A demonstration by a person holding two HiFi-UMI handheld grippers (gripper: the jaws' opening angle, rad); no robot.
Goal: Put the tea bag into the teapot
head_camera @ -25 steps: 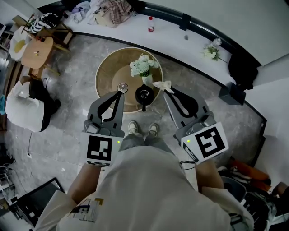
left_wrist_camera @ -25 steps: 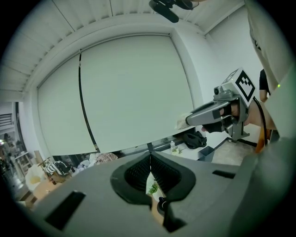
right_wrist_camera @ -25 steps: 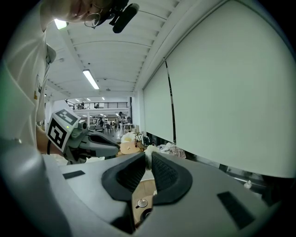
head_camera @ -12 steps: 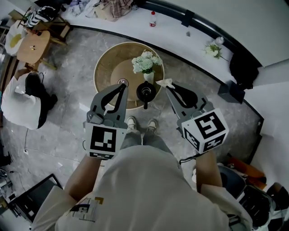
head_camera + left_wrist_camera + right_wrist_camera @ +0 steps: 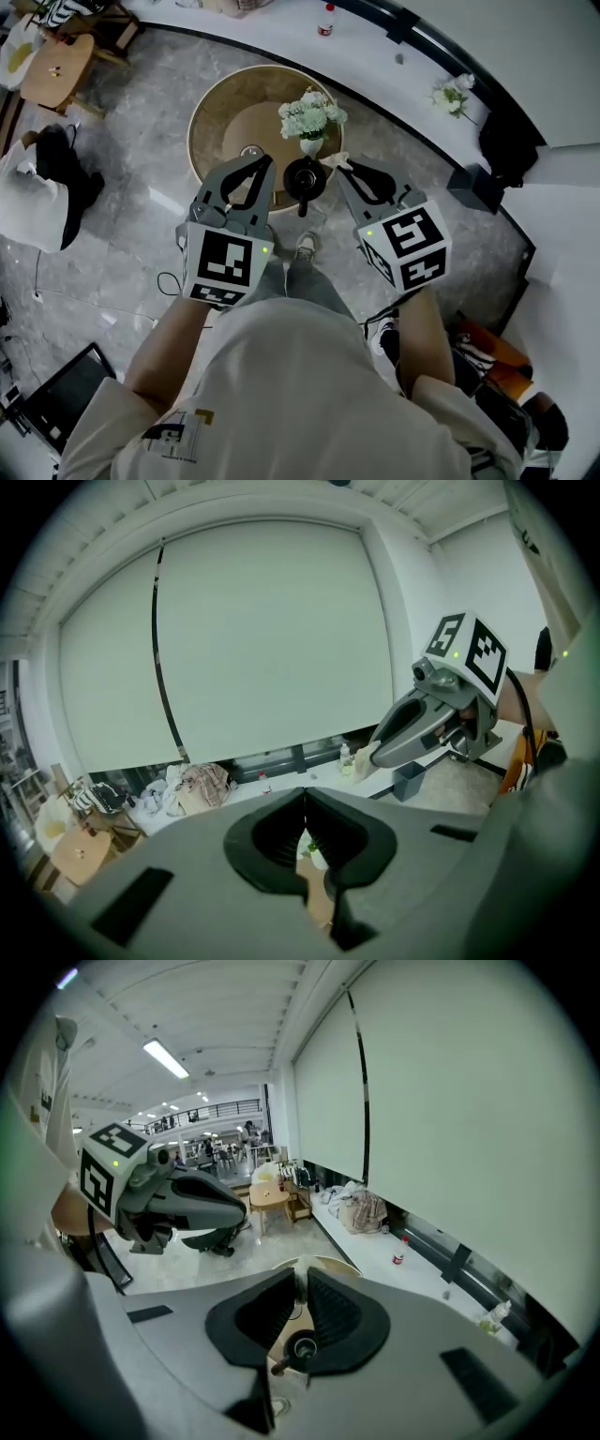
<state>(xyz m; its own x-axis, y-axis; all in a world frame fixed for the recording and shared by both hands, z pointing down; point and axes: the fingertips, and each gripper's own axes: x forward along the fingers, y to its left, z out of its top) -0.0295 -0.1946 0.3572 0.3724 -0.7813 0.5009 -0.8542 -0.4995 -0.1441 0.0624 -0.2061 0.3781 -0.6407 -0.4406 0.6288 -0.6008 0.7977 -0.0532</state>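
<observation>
The left gripper [image 5: 267, 162] is held shut, with nothing between its jaws. What appears to be the tea bag [image 5: 304, 1270] is pinched in the right gripper [image 5: 340, 168], just beside the open teapot [image 5: 303, 177] on the round table [image 5: 211, 131]. The bag is not yet dropped in.

Bright, even light in all views. The wide white roller blind [image 5: 272, 639] glows softly, and a ceiling strip lamp [image 5: 165, 1057] glares. Shadows on the grey marble floor [image 5: 122, 253] are faint. Both gripper views bulge fisheye-style, with black corners. The grey left claw [image 5: 304, 803] and right claw [image 5: 300, 1274] are blurred close up.
</observation>
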